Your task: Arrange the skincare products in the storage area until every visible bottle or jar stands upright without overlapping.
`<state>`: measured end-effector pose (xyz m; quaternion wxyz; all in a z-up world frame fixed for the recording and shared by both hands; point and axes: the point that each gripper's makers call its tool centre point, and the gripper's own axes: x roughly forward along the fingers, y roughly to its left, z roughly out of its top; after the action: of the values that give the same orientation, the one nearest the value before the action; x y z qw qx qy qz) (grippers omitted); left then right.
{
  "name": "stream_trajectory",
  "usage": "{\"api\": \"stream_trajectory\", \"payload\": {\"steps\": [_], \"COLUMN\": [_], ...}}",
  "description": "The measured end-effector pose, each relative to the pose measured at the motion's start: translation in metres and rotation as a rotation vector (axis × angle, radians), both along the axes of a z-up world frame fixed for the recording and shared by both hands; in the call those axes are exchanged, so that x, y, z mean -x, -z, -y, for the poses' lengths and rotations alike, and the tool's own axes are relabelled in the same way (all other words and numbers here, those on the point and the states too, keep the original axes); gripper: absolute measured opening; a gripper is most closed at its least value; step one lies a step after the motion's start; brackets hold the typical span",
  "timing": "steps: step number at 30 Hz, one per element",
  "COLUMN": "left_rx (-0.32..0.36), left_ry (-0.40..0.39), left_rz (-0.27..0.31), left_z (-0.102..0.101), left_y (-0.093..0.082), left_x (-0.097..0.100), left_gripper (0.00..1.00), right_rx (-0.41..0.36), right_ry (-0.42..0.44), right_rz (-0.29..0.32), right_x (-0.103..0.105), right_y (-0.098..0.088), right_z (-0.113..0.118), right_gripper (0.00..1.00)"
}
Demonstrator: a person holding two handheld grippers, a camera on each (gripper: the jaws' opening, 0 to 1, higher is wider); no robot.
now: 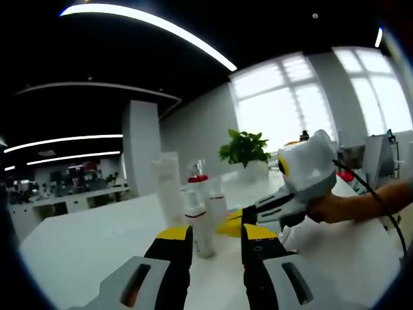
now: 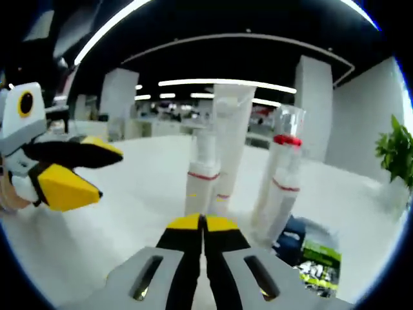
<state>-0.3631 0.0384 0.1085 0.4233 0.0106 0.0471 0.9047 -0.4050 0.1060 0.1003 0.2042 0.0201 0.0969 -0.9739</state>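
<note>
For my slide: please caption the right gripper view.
Right gripper, shut, faces upright bottles on a white table; left gripper open.

Left gripper [image 1: 216, 234]: two black jaws with yellow tips, each seated in a light grey housing cut with a dark oblong slot; small round fasteners show on one black jaw. Right gripper [image 2: 203, 224]: same build — black jaws, yellow tips, grey slotted housings. Seen from the left gripper view, the right gripper carries a white body shell with a yellow-ringed black circle, and a thin black cable [image 1: 377, 200] trailing rearward from it.
</note>
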Motion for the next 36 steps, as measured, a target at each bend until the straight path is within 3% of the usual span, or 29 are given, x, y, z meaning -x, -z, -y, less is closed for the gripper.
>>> {"api": "stream_trajectory", "payload": {"steps": [3,4,8,10,13,19,23,25,26,28,30,33,36], "left_rx": [-0.007,-0.01,-0.021,-0.024,-0.03,-0.038,-0.045,-0.045,-0.045,-0.048,-0.055,-0.061,-0.053], "left_ry": [-0.003,-0.007,-0.013,-0.019,-0.025,-0.029,-0.023,-0.022,-0.023,-0.023,-0.024,-0.024,-0.024], "left_rz": [-0.009,-0.016,-0.032,-0.041,-0.05,-0.057,-0.056,-0.058,-0.059,-0.06,-0.062,-0.059,-0.057], "left_z": [0.001,0.001,0.003,0.003,0.004,0.005,0.005,0.005,0.005,0.005,0.006,0.006,0.005], "left_y": [-0.003,-0.004,-0.008,-0.01,-0.012,-0.014,-0.015,-0.015,-0.016,-0.017,-0.018,-0.019,-0.017], "left_x": [0.0,-0.001,-0.001,-0.001,-0.002,-0.001,-0.002,-0.002,-0.002,-0.003,-0.003,-0.002,-0.002], "left_gripper": [0.3,0.29,0.29,0.28,0.28,0.28,0.28,0.28,0.28,0.28,0.28,0.28,0.28], "right_rx": [0.075,0.107,0.183,0.225,0.258,0.379,0.358,0.292,0.258,0.254,0.315,0.335,0.246], "right_ry": [0.02,0.028,0.076,0.105,0.153,0.171,0.161,0.109,0.117,0.09,0.051,0.045,0.037], "right_rz": [-0.094,-0.157,-0.269,-0.31,-0.32,-0.245,-0.219,-0.185,-0.135,-0.092,0.003,0.126,0.224], "right_x": [-0.005,-0.009,-0.014,-0.015,-0.007,0.007,0.011,0.013,0.016,0.018,0.018,0.023,0.023], "right_y": [-0.028,-0.044,-0.074,-0.086,-0.089,-0.078,-0.072,-0.065,-0.057,-0.052,-0.039,-0.015,0.011], "right_z": [-0.009,-0.015,-0.038,-0.055,-0.075,-0.096,-0.096,-0.086,-0.087,-0.084,-0.082,-0.085,-0.084], "right_gripper": [0.0,0.0,0.0,0.0,0.0,0.0,0.0,0.05,0.13,0.4,0.67,0.85,0.95]}}
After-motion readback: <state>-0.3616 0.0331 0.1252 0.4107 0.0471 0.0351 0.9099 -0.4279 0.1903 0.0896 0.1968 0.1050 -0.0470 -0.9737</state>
